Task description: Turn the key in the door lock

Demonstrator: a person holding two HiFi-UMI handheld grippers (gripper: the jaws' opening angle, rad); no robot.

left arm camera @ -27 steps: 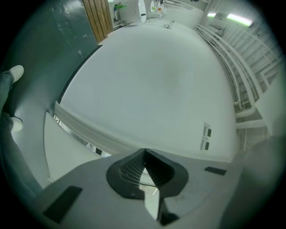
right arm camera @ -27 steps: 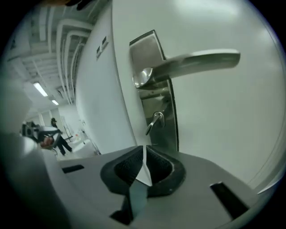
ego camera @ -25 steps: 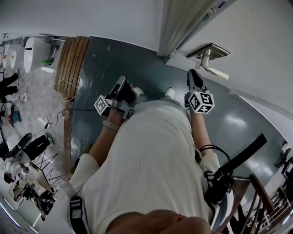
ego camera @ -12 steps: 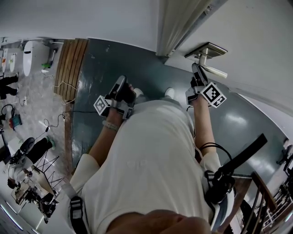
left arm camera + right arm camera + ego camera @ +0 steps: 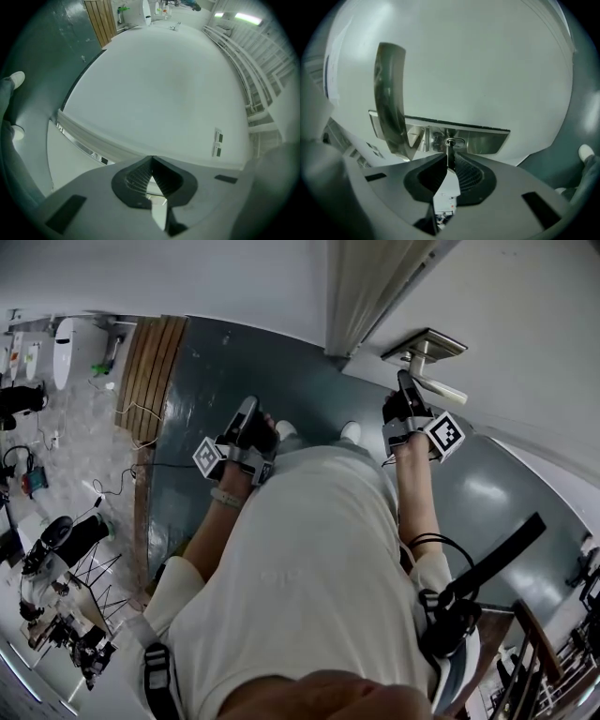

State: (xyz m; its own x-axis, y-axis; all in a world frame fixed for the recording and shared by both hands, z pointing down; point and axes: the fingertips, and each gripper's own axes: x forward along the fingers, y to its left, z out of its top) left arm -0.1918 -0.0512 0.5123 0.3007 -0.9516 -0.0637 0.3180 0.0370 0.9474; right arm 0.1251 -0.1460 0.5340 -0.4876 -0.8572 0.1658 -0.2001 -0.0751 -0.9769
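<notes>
A brown slatted wooden mat (image 5: 150, 371) lies at ten o'clock on the dark teal floor (image 5: 216, 390); a white rounded fixture (image 5: 67, 351) stands at its nine o'clock.

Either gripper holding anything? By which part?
Right gripper: jaws just closed on the key, gripping the end sticking out of the door lock. Left gripper: shut, empty.

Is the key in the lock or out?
In. The thin dark key stands in the keyhole of the shiny metal lock plate; the right tongs have just been closing and pinch it.
</notes>
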